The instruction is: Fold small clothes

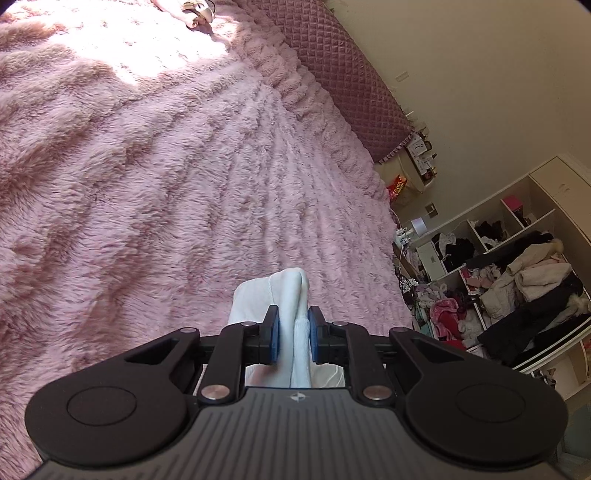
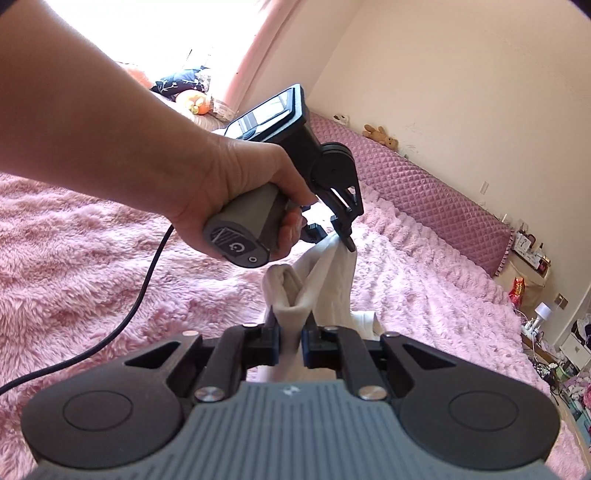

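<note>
A small white garment (image 2: 332,280) hangs in the air above the pink fluffy bed (image 2: 92,258), stretched between both grippers. My right gripper (image 2: 290,341) is shut on a bunched edge of it. My left gripper (image 2: 345,240), held in a hand, is shut on another edge, farther off and higher in the right wrist view. In the left wrist view my left gripper (image 1: 293,334) is shut on a thick fold of the white garment (image 1: 284,295), which sticks out past the blue pads (image 1: 274,338).
The pink fluffy blanket (image 1: 147,166) covers the bed. A quilted purple headboard (image 1: 343,74) runs along the wall. Another garment (image 1: 195,13) lies at the far end of the bed. Open shelves (image 1: 517,277) stuffed with clothes stand beyond the bed's edge. A black cable (image 2: 122,325) trails over the blanket.
</note>
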Available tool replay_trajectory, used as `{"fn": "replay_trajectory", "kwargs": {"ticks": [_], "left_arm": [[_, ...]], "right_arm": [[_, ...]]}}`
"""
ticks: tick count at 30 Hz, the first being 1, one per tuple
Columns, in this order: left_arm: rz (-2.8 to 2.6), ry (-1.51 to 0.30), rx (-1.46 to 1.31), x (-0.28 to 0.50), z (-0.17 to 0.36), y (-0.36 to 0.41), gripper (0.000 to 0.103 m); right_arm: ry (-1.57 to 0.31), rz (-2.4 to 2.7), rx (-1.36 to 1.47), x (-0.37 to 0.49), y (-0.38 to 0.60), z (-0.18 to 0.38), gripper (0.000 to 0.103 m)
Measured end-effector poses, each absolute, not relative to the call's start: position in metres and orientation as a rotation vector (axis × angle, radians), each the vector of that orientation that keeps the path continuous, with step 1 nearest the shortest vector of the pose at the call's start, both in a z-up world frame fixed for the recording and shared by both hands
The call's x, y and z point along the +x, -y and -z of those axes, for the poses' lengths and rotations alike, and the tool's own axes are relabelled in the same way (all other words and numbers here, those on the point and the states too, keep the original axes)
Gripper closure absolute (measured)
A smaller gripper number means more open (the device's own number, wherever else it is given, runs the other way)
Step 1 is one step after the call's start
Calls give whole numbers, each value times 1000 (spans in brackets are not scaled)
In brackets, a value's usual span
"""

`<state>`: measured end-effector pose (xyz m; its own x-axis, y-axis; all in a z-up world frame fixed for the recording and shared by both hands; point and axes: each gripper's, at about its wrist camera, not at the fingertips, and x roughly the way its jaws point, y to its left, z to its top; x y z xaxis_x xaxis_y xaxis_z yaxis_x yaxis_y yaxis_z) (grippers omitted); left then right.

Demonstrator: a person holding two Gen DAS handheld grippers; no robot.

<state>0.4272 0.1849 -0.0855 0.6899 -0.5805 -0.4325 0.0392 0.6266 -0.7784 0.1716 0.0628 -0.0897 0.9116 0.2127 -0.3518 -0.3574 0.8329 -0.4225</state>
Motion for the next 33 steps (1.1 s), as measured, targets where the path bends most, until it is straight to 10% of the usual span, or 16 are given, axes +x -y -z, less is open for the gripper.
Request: {"fn": "replay_trajectory", "kwargs": {"ticks": [33], "left_arm": [[621, -856, -423, 436, 102, 164, 88]], "right_arm": [[-416, 150, 16, 142, 255, 115, 99]]}}
